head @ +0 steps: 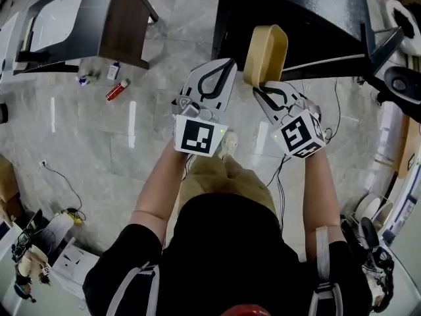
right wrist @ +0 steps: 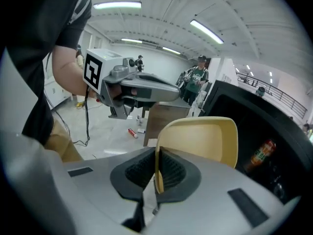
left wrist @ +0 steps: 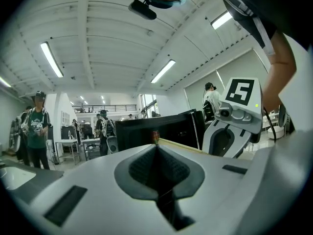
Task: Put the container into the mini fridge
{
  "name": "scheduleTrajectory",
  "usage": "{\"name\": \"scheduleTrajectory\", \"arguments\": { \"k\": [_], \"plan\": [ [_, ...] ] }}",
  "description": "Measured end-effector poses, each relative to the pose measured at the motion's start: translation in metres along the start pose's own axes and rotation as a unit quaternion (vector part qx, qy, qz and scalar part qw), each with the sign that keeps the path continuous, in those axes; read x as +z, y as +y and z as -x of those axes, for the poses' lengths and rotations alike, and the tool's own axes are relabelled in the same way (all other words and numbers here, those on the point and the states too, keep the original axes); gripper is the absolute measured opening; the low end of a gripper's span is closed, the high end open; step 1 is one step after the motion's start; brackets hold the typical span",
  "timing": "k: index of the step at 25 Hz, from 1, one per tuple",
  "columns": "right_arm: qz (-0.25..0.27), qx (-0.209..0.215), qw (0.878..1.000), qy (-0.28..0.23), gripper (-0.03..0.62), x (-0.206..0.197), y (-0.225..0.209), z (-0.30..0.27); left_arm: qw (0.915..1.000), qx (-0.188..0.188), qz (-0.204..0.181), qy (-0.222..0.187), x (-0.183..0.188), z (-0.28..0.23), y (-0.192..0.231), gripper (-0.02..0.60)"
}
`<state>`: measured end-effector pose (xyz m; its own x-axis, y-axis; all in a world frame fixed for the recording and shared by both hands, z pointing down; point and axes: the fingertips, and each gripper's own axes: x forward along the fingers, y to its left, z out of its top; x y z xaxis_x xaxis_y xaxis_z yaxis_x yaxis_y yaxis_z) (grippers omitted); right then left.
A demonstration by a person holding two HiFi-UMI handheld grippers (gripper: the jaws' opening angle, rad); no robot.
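The container [head: 266,52] is a tan, shallow plastic tub held on edge. My right gripper [head: 268,88] is shut on its rim; in the right gripper view the rim [right wrist: 157,173] sits pinched between the pads and the tub [right wrist: 201,140] stands ahead of them. The black mini fridge [head: 296,15] is just beyond it, its dark inside [right wrist: 254,131] showing an orange-labelled bottle [right wrist: 261,153]. My left gripper [head: 212,79] hangs beside the right one, shut on nothing; its jaws [left wrist: 156,148] meet with no gap. The left gripper [right wrist: 132,88] is level with the tub's left side.
A brown-sided table [head: 125,25] stands at the far left. A red bottle [head: 117,89] and small items lie on the marble floor near it. Cables [head: 59,176] trail over the floor. Several people [left wrist: 35,126] stand in the background. Chairs and gear [head: 395,78] crowd the right.
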<state>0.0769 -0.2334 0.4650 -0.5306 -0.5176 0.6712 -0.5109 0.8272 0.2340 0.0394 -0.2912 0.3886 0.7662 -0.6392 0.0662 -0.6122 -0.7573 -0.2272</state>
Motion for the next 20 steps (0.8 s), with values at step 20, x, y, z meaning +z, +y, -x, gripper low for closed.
{"name": "scheduleTrajectory", "arguments": {
  "k": [20],
  "plan": [
    [0.058, 0.106, 0.980, 0.161, 0.038, -0.091, -0.087, -0.098, 0.9992, 0.031, 0.019, 0.018, -0.048, -0.062, 0.026, 0.023]
  ]
}}
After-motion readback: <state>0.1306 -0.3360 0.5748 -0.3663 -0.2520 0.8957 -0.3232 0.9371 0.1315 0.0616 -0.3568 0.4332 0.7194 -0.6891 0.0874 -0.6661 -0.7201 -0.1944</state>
